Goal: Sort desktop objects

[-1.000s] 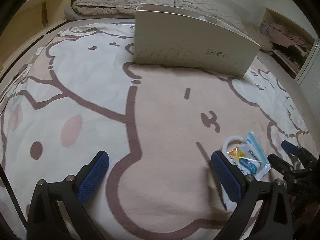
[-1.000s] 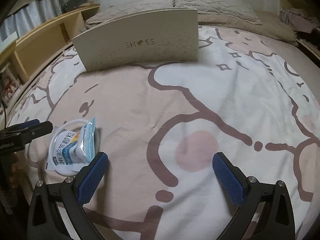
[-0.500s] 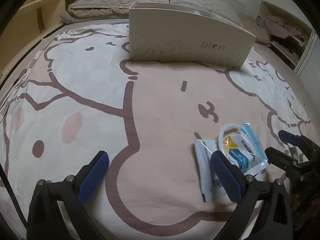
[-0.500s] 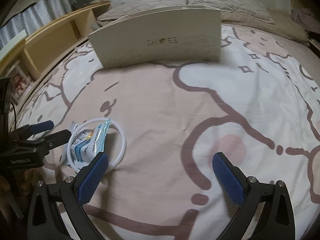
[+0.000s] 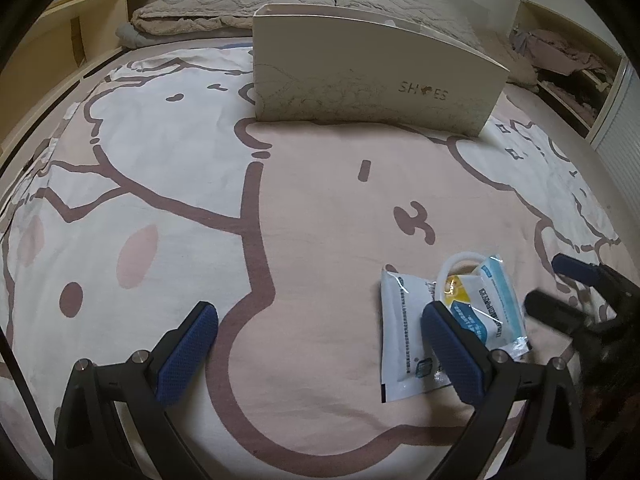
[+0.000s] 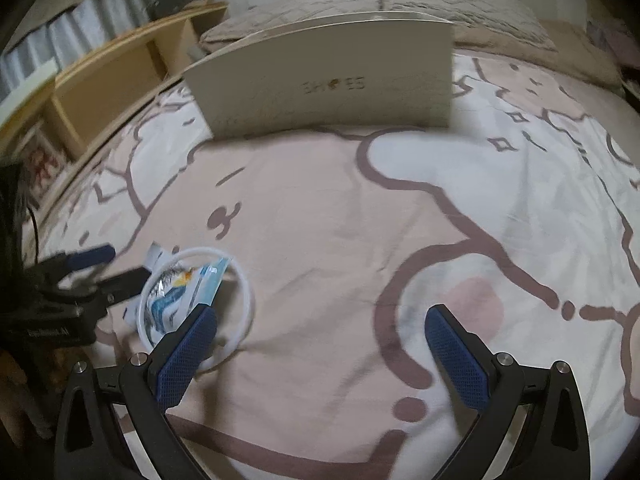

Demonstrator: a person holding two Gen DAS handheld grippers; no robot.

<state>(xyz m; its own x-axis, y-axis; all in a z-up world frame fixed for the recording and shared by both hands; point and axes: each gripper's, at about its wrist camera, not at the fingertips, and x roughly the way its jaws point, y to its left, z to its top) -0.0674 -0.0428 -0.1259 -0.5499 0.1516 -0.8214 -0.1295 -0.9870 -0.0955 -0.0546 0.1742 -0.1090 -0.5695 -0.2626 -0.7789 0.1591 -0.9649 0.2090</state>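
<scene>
Both hand-held grippers hang empty over the bed, the left hand-held gripper (image 5: 318, 354) and right hand-held gripper (image 6: 320, 354) each with jaws wide apart. Packets (image 5: 482, 312) overlap a white ring (image 6: 244, 292), well short of the shoe box (image 5: 372, 76). Probably best: approach low, pinch one packet's free edge, leave the ring flat.

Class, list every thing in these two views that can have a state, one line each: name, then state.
left gripper: open, empty, above the blanket.
right gripper: open, empty.
shoe box: upright on the bed, top open.
white ring: lying flat.
blue sachet: sealed, lying across the ring.
white sachet: sealed, flat on the blanket.
</scene>
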